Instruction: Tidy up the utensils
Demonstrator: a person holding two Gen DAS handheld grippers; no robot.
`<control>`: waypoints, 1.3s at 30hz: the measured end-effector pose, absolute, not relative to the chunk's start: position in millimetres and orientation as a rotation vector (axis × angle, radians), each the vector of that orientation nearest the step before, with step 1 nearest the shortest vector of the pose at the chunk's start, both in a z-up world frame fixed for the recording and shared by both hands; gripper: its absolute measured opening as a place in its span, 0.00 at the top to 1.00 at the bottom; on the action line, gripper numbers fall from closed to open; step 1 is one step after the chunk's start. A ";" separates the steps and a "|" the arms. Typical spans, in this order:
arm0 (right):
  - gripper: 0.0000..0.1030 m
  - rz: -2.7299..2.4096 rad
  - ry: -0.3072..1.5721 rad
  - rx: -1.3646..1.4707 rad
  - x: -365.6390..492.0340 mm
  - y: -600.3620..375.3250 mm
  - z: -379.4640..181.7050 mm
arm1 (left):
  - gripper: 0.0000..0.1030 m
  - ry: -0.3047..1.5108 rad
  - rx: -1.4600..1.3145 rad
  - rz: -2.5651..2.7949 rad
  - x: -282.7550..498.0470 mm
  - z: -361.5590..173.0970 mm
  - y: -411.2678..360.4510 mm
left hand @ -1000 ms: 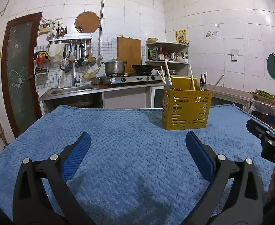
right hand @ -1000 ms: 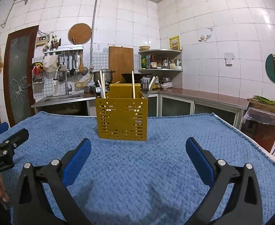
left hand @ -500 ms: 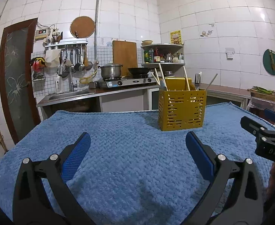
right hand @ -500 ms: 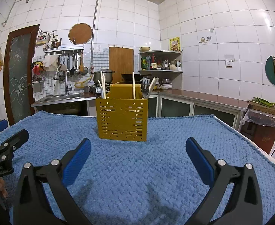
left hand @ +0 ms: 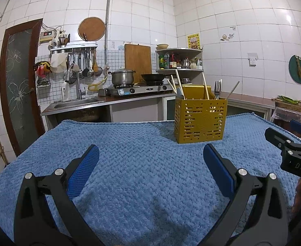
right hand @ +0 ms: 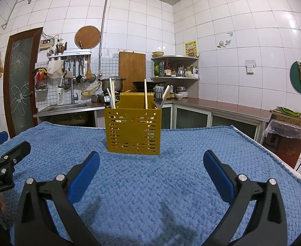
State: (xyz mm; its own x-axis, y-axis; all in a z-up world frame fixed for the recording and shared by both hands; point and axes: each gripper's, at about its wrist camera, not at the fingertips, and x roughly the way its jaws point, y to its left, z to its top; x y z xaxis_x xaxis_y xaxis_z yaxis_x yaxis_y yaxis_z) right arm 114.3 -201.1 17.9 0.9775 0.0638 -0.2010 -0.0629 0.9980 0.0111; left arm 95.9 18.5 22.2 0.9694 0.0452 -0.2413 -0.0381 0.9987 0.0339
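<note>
Standing on the blue cloth (right hand: 171, 184), the yellow caddy (right hand: 133, 131) with chopsticks (right hand: 145, 94) and fork (right hand: 158, 94) is seen beyond both grippers, left (left hand: 150, 166) and right (right hand: 151, 167), spread wide and empty.

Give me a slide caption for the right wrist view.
Open right claw above the blue knitted cloth, facing a yellow slotted plastic utensil holder already stocked with wooden chopsticks and a metal fork.

A blue knitted cloth (right hand: 171, 184) covers the table, with a yellow slotted utensil holder (right hand: 133, 131) standing on it.
</note>
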 end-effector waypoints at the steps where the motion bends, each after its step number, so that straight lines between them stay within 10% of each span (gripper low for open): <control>1: 0.04 0.064 0.202 0.005 114.3 -201.0 17.9 | 0.05 0.244 0.029 0.041 95.8 22.2 18.5; 39: 0.04 0.061 0.198 0.005 114.1 -206.7 20.5 | 0.05 0.245 0.026 0.046 94.9 22.0 19.6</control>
